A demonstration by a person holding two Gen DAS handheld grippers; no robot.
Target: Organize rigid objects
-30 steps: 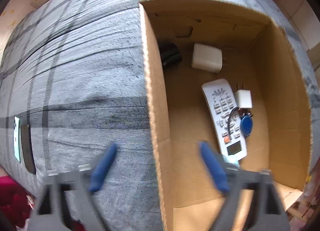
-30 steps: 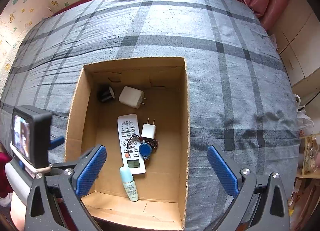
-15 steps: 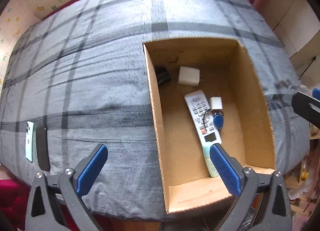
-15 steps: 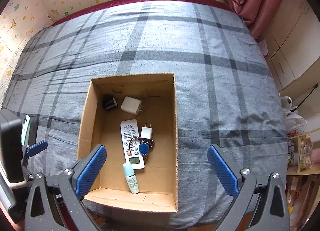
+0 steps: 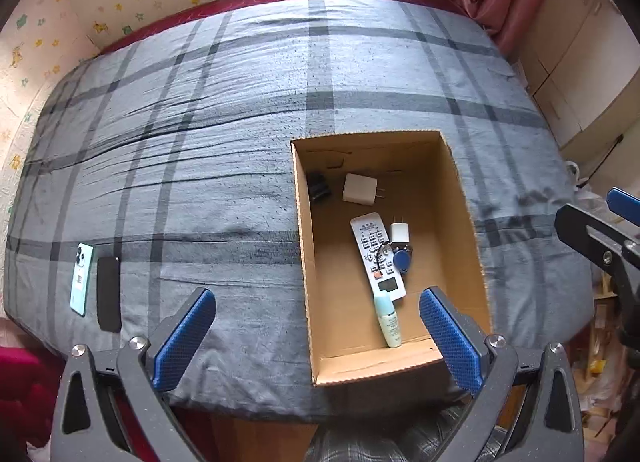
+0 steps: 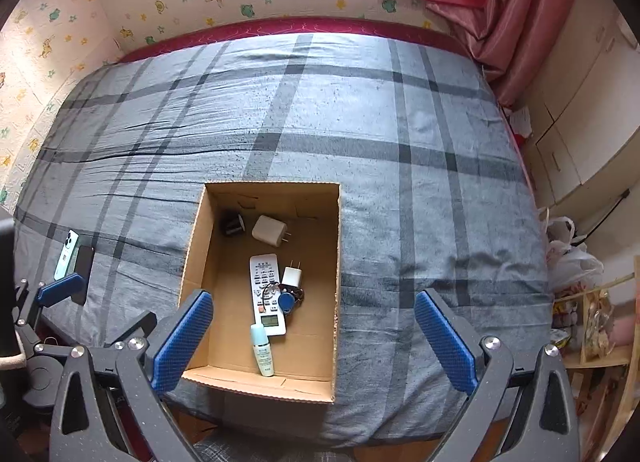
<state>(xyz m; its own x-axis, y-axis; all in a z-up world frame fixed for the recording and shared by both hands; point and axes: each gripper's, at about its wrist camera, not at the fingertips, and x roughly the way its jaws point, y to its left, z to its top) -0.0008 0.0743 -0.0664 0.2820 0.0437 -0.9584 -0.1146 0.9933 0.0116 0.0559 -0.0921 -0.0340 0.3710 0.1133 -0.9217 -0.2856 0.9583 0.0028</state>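
While both tongs, left (image 5: 316,334) and right (image 6: 314,336), hang released and empty, the box (image 6: 338,262) holds most items; two phones (image 5: 82,278) remain near the bed's left edge.

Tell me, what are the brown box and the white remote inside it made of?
The box looks like plain brown corrugated cardboard: matte walls, a raw wavy cut edge and fold creases. The remote looks like hard white plastic, smooth and slightly glossy, with rows of small buttons that may be rubber; that part is too small to tell.
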